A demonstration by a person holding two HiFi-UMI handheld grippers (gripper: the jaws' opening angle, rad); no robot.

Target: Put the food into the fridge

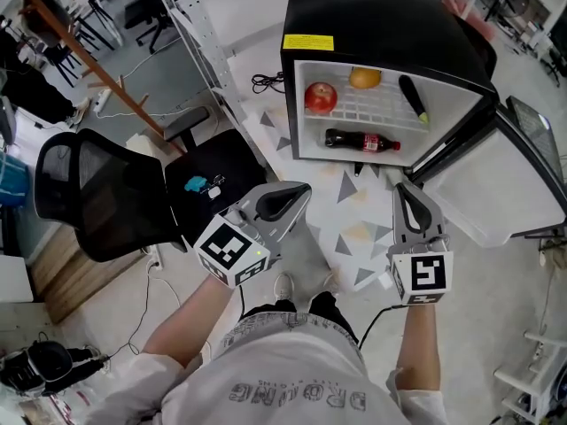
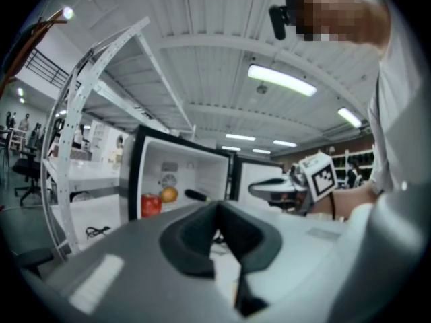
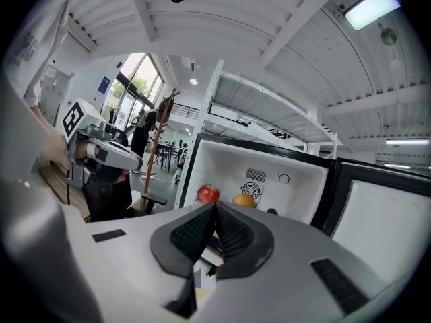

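Note:
A small black fridge point(image 1: 381, 16) stands on the floor with its door point(image 1: 496, 180) swung open to the right. On its wire shelf lie a red apple point(image 1: 321, 97), an orange point(image 1: 364, 78) and a dark cucumber point(image 1: 413, 97). A cola bottle point(image 1: 361, 140) lies on the fridge bottom. My left gripper point(image 1: 299, 193) hovers in front of the fridge, shut and empty. My right gripper point(image 1: 406, 189) is close to the door's lower edge, also shut with nothing in it. In the right gripper view the apple point(image 3: 208, 194) and orange point(image 3: 243, 200) show past the shut gripper point(image 3: 215, 207).
A black mesh office chair point(image 1: 115, 193) stands at the left with small items on its seat. A white metal rack point(image 1: 199, 34) rises left of the fridge, a cable point(image 1: 266, 82) beside it. The floor has grey triangle patterns. Shelving stands at the right edge.

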